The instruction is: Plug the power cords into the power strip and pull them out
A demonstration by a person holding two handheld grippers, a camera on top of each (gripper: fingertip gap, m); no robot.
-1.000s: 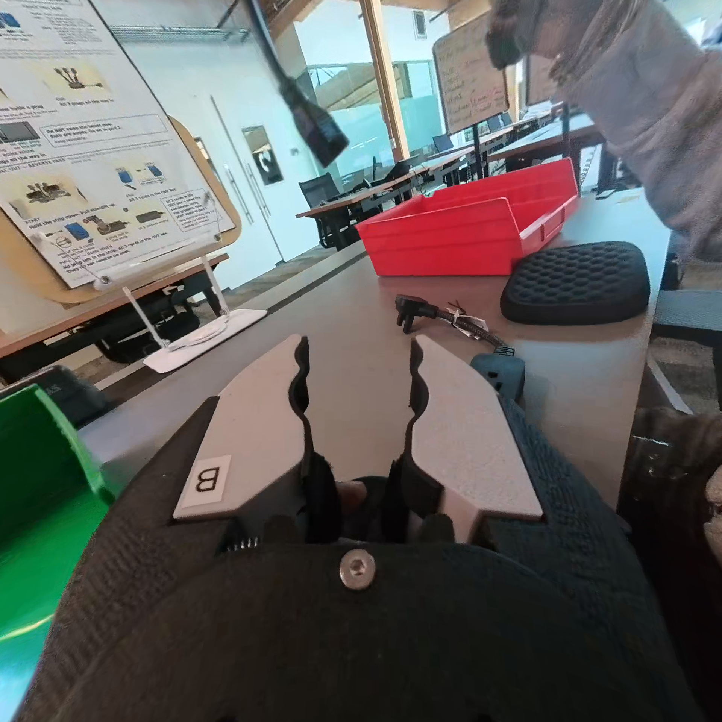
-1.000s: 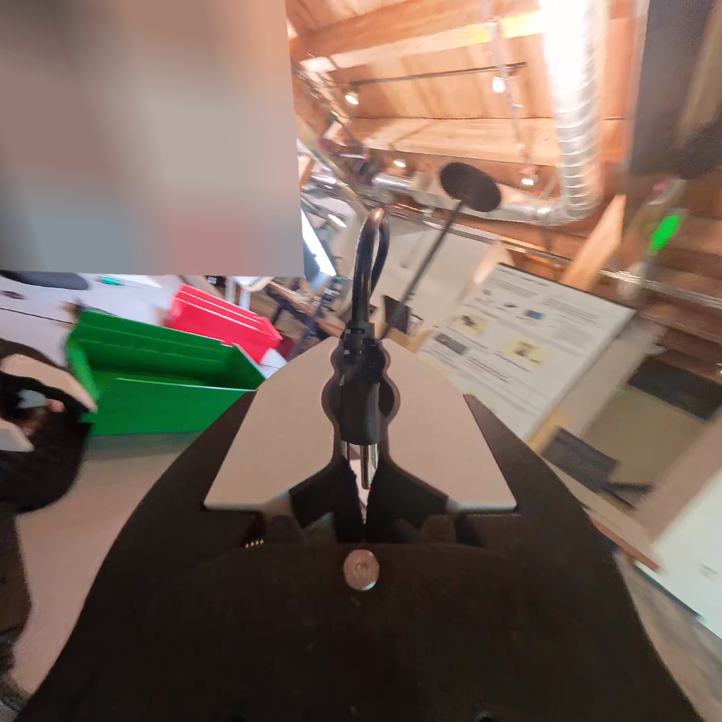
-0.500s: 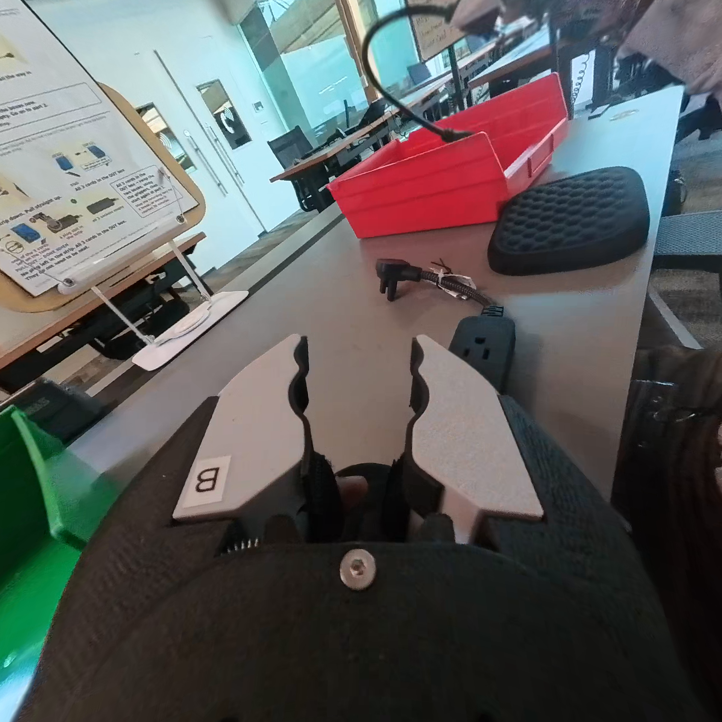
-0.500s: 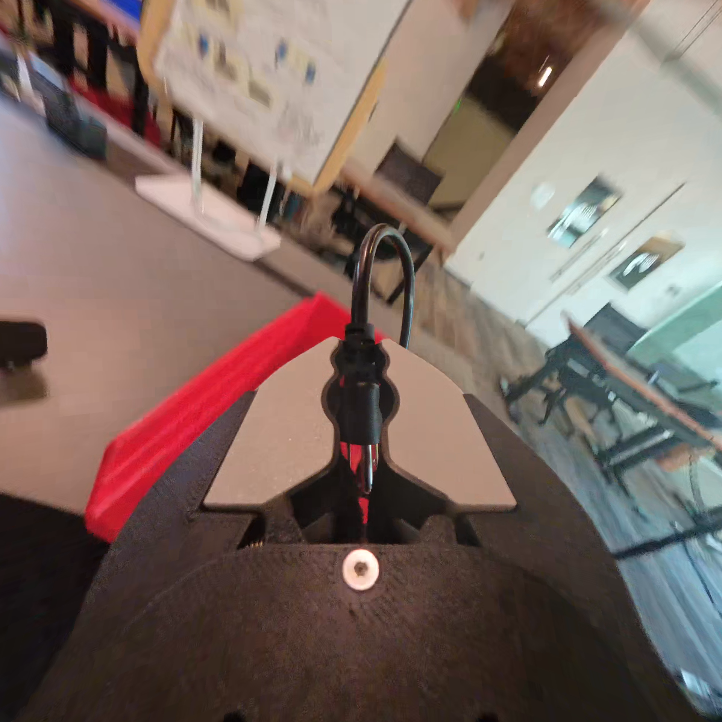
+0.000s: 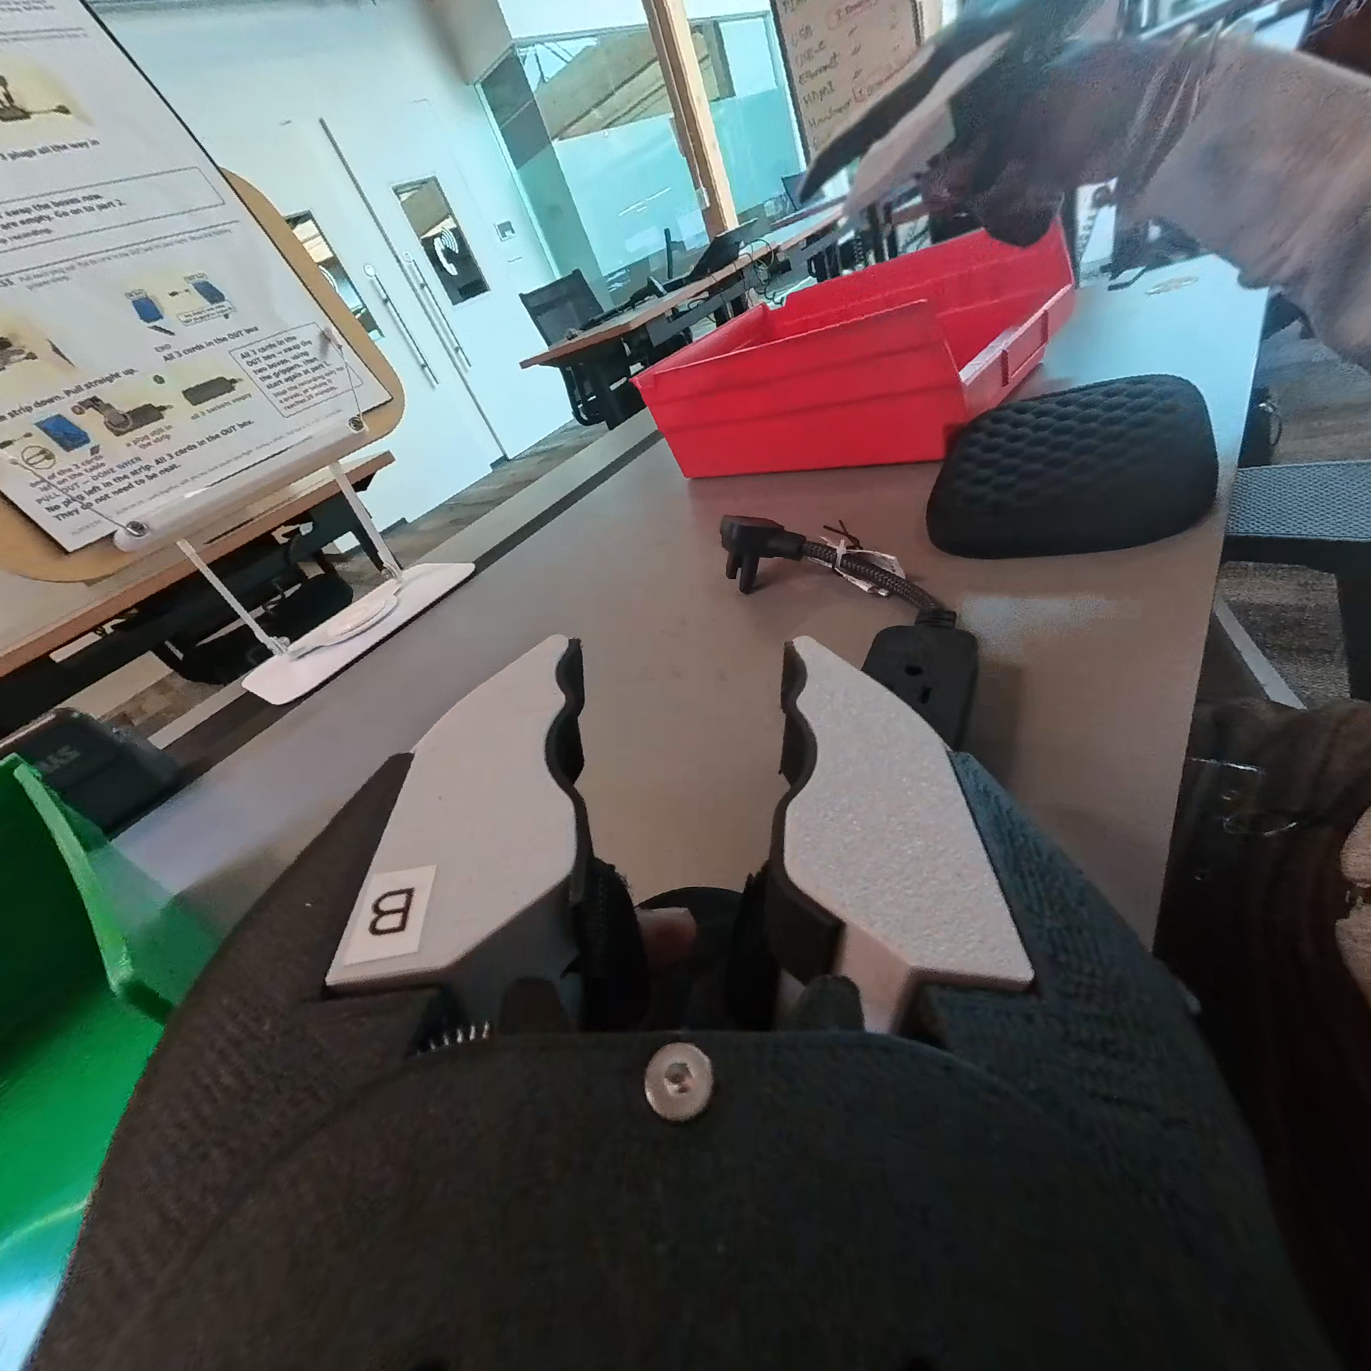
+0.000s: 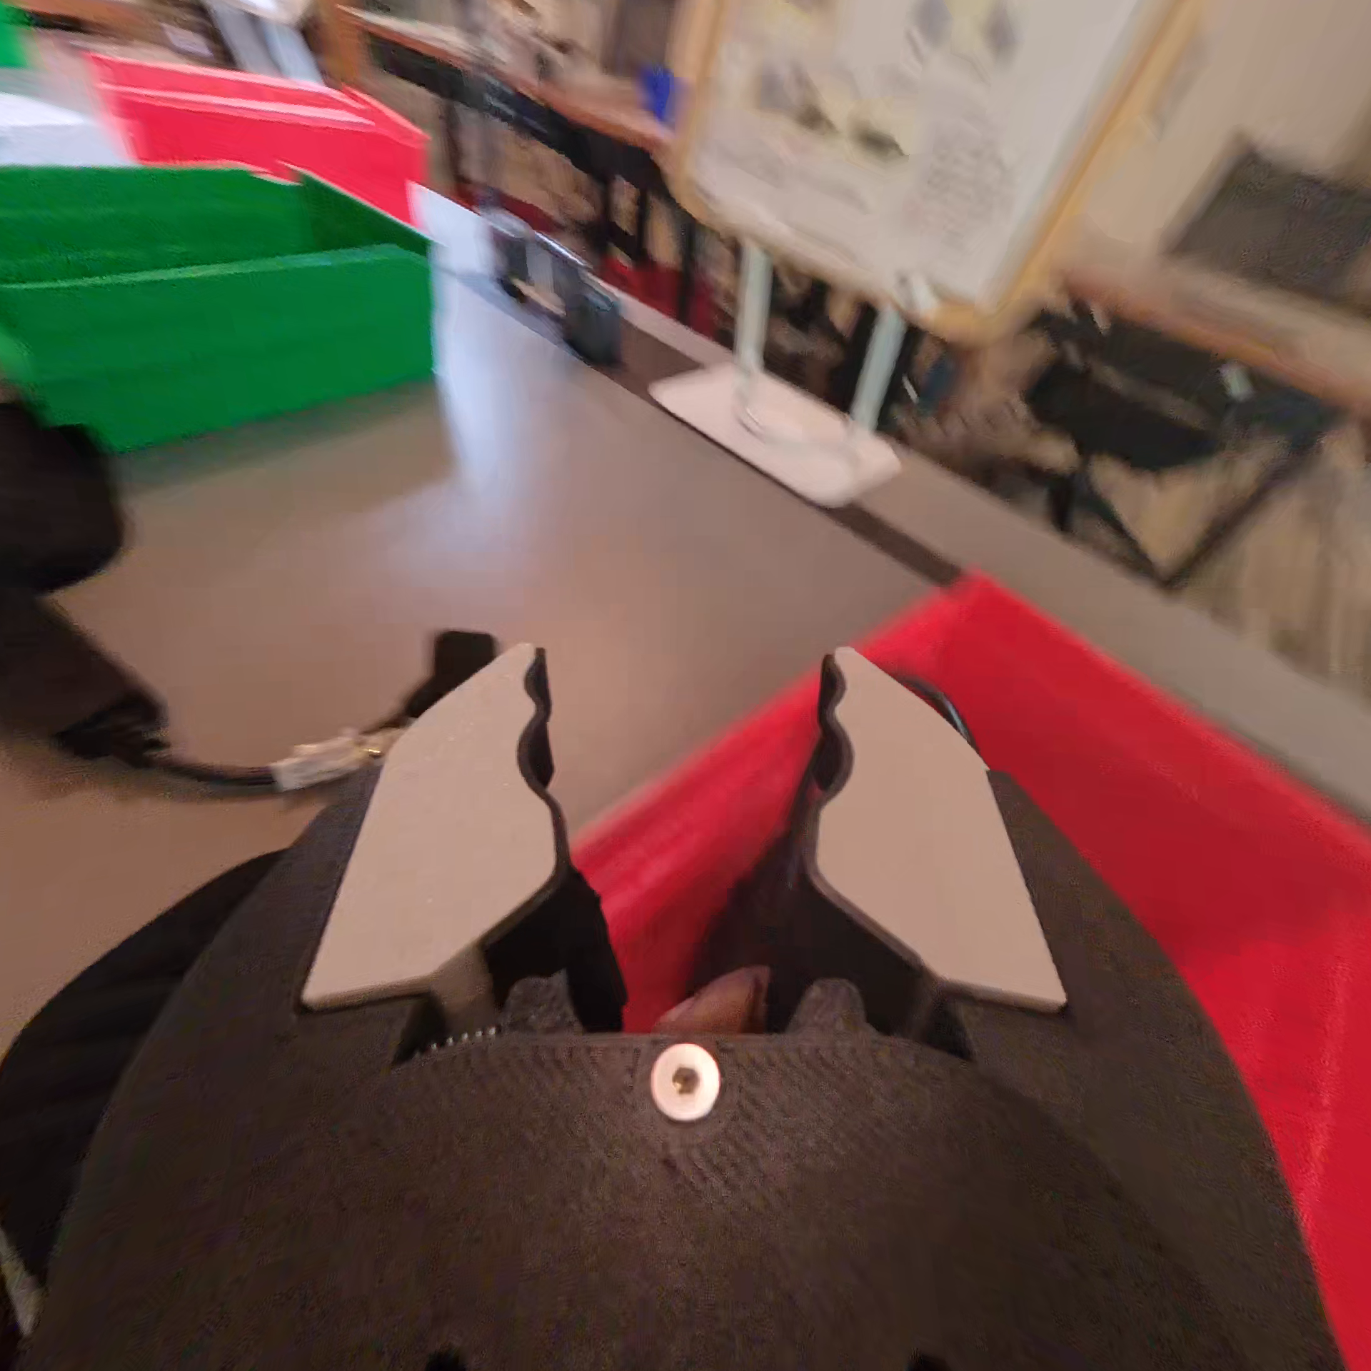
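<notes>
My right gripper [image 6: 682, 668], which half a second ago was clamped on a black power cord's plug, now stands with its jaws apart and nothing between them, poised over the red bin [image 6: 1113, 816]. A dark loop of cord [image 6: 942, 705] shows just past the right finger inside that bin, so I judge the cord has been released there; the blur in this view makes the detail uncertain. My left gripper [image 5: 679, 653] is likewise spread and empty, hovering low over the tabletop [image 5: 653, 579]. The power strip [image 5: 924, 671] lies just beside its right finger, sockets up and none visibly occupied, its braided lead ending in a plug [image 5: 753, 545] lying free on the tabletop. The green bin [image 6: 215, 297] stands at my left. One pull-out cycle appears complete.
</notes>
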